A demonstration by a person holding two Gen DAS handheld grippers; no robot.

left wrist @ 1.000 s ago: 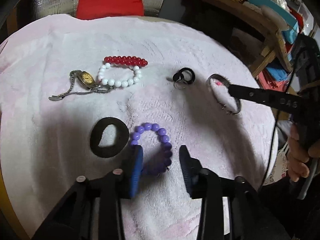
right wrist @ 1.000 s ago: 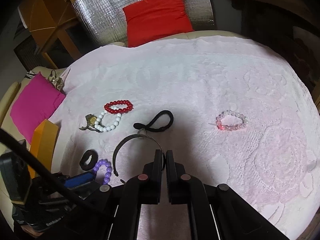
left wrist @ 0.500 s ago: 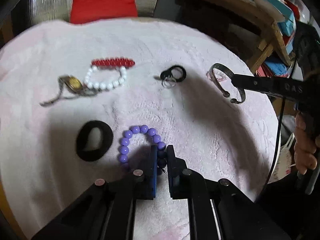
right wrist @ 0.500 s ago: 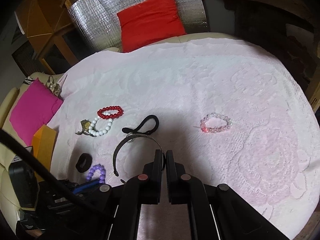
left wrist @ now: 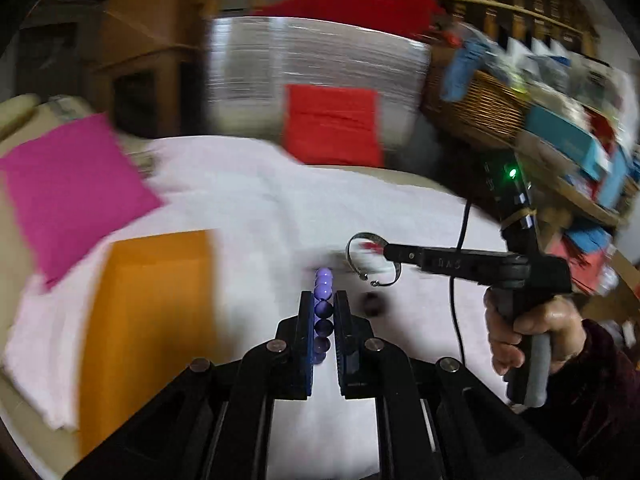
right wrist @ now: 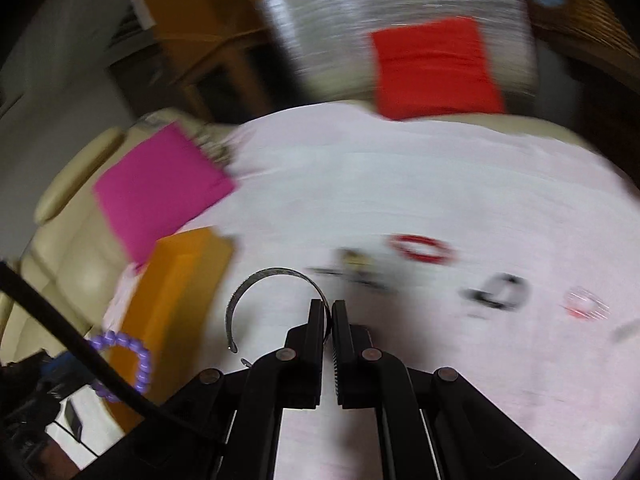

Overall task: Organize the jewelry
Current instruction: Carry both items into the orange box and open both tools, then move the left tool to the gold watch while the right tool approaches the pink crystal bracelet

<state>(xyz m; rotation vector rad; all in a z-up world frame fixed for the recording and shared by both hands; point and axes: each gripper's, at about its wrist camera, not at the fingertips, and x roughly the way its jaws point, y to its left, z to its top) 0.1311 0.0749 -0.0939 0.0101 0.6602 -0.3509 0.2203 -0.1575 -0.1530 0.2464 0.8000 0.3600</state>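
Observation:
My left gripper (left wrist: 323,300) is shut on the purple bead bracelet (left wrist: 323,292) and holds it lifted above the pink cloth (left wrist: 280,208); the bracelet also shows at the lower left of the right wrist view (right wrist: 136,356). My right gripper (right wrist: 331,308) is shut on a dark metal open bangle (right wrist: 256,284), also lifted; it shows in the left wrist view too (left wrist: 362,256). A red bead bracelet (right wrist: 422,247), a watch (right wrist: 354,266), a black ring piece (right wrist: 500,292) and a pink bead bracelet (right wrist: 586,305) lie blurred on the cloth.
An orange box (left wrist: 156,312) sits on the cloth's left side, with a magenta one (left wrist: 68,188) behind it. A red cushion (left wrist: 332,124) leans on a silver foil panel (left wrist: 312,52) at the back. A wicker basket (left wrist: 480,104) and shelves stand at the right.
Both grippers have lifted and swung left toward the orange box, carrying the purple bracelet and the bangle. The views are motion-blurred; the remaining jewelry has shifted right in view.

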